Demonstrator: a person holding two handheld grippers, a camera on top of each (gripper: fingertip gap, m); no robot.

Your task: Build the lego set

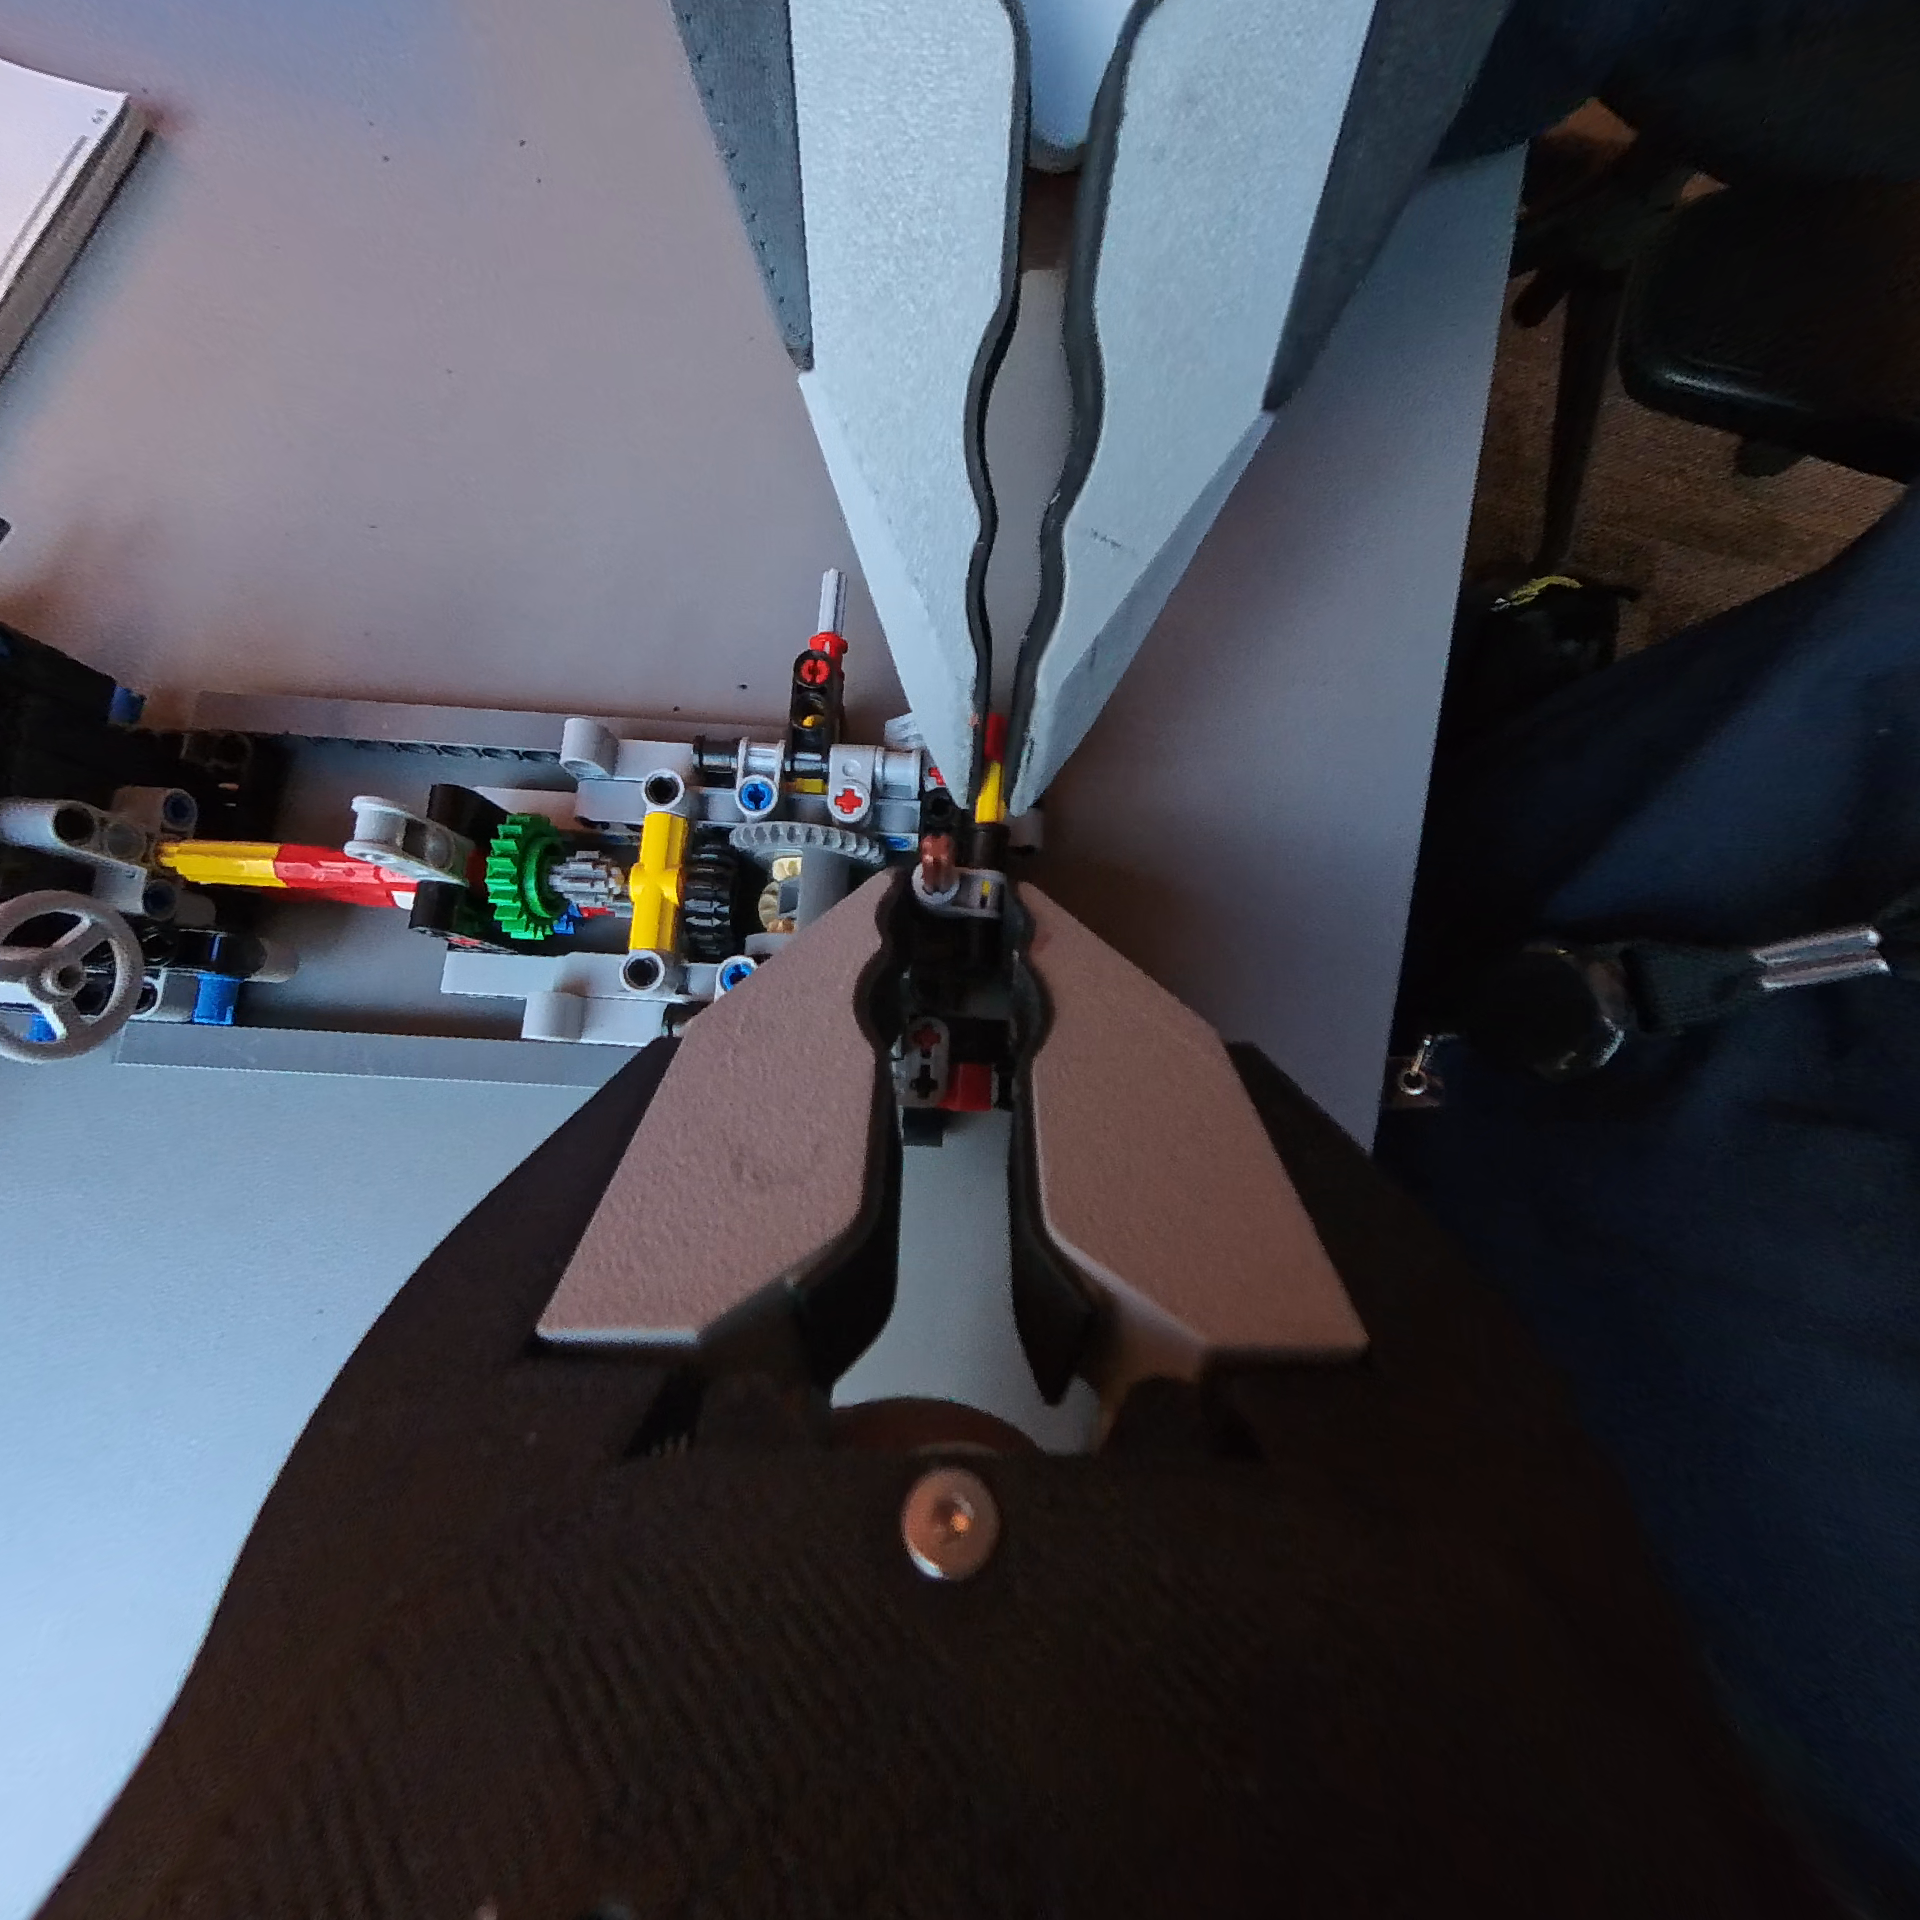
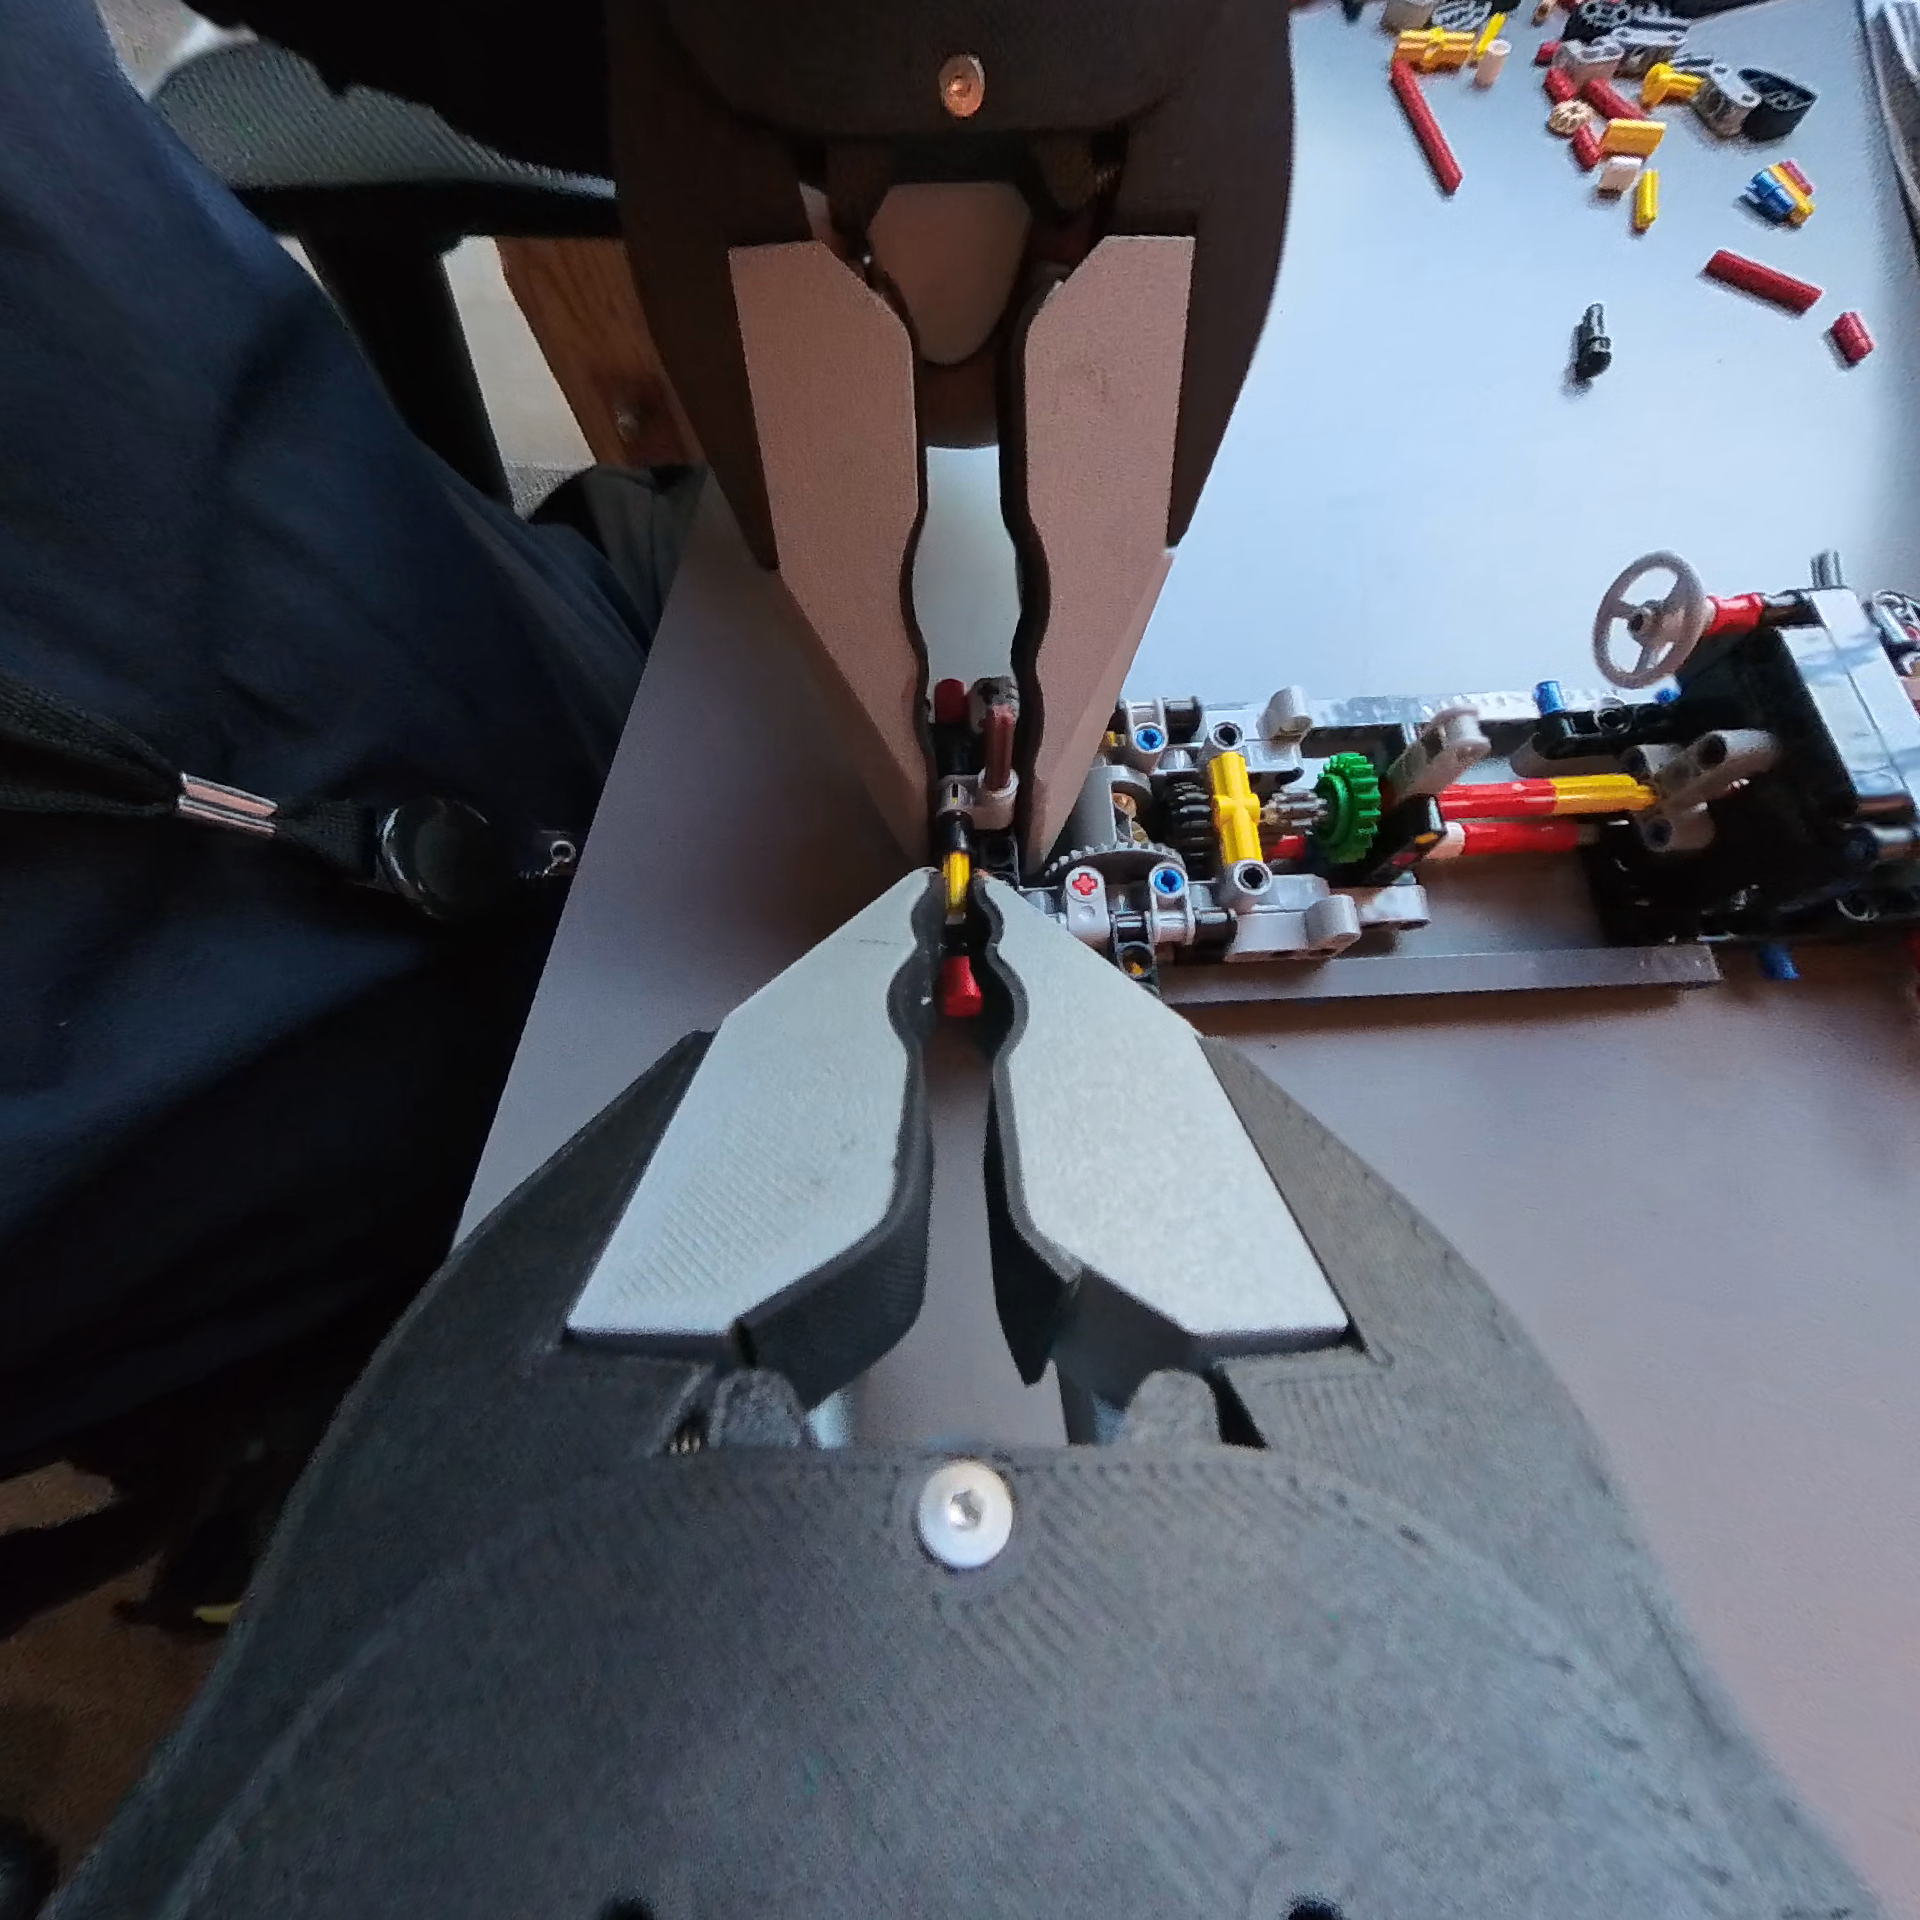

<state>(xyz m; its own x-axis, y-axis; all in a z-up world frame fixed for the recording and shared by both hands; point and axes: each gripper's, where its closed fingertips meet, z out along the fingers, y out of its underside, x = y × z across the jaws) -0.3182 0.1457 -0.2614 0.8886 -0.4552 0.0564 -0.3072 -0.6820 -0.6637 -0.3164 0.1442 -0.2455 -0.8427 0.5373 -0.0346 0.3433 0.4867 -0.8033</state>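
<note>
Left hand-held gripper (image 1: 956, 914): brownish fingers (image 1: 758, 1122) a narrow way apart, clamped on the end block of a toy-brick chassis (image 1: 665, 883), a cluster of black and grey pieces with a brown pin standing up at the tips. Pads against both sides of that cluster.

Right hand-held gripper (image 2: 954, 894): grey fingers (image 2: 790, 1122) nearly together, tips pinched on a thin yellow axle (image 2: 954, 878) with a red end (image 2: 958, 987) lying back between the wavy pads. Axle pointing into the same end block, in line with a black connector there. Met tip to tip with the left hand-held gripper, from opposite sides, right at the near edge of the desk (image 2: 1558, 1195).

Chassis lying flat on the pale desk, long axis along the edge: green gear (image 1: 525, 878), yellow cross connector (image 1: 660, 883), grey crown gear, black gear, red and yellow shafts, grey steering wheel (image 1: 62, 971) at the far end, grey beams along both sides.

Loose red, yellow, blue and black pieces (image 2: 1621, 125) scattered well apart on the far part of the desk. Person's dark blue clothing (image 2: 260, 623) just beyond the desk edge, with a black strap and metal clip. Corner of a booklet (image 1: 52, 177) on the desk.
</note>
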